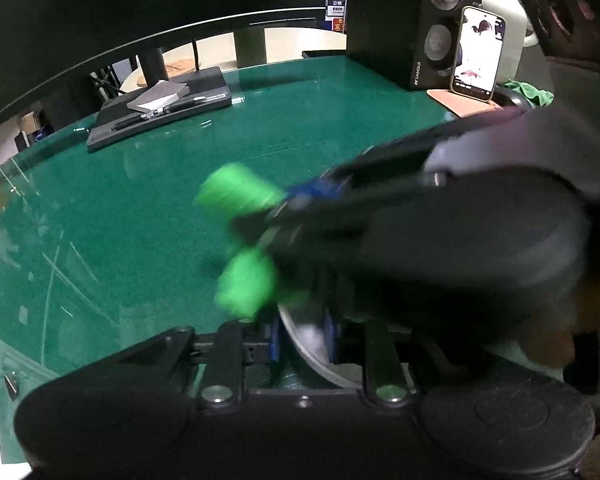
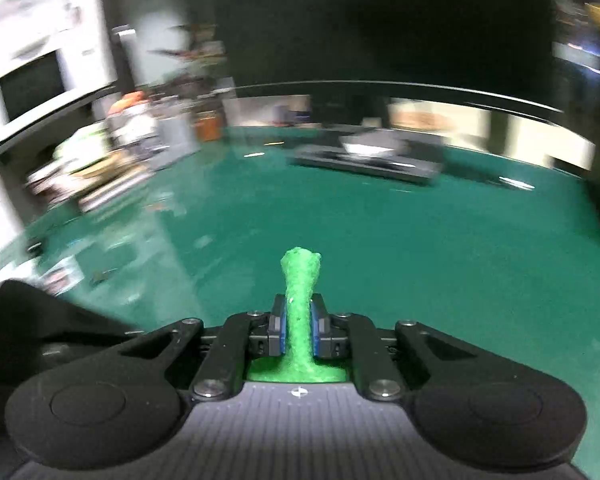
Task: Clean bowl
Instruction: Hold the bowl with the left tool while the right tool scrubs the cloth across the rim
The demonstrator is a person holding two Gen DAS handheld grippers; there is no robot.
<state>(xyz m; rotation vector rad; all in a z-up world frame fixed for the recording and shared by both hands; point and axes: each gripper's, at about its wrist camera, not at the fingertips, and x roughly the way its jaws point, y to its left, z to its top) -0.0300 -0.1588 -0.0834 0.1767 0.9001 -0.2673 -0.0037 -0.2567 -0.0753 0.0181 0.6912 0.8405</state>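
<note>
Left gripper is closed on the rim of a metal bowl, blue pads either side of the grey edge, low in the left wrist view. Much of the bowl is hidden behind the right gripper's body, which crosses that view from the right — blurred.

Right gripper is clamped on a green scouring pad; the pad is pinched in its middle and flares above and below the jaws. In the left wrist view the same pad shows as two green lobes just over the bowl's far side, smeared.

Step in hand, as a judgement: the wipe itself — one hand steadying the bowl, the other working the pad at or near its rim. Whether the pad actually touches metal cannot be told through the blur.

Next move likely calls for bringing the pad down inside the bowl and sweeping round, with the left grip held firm so the rim does not slip or the bowl tip.

Room: the green table lies open ahead and to the left. A black tray with pens sits well apart at the back; a phone and speaker stand at the far right. Table edge curves off at the left.
</note>
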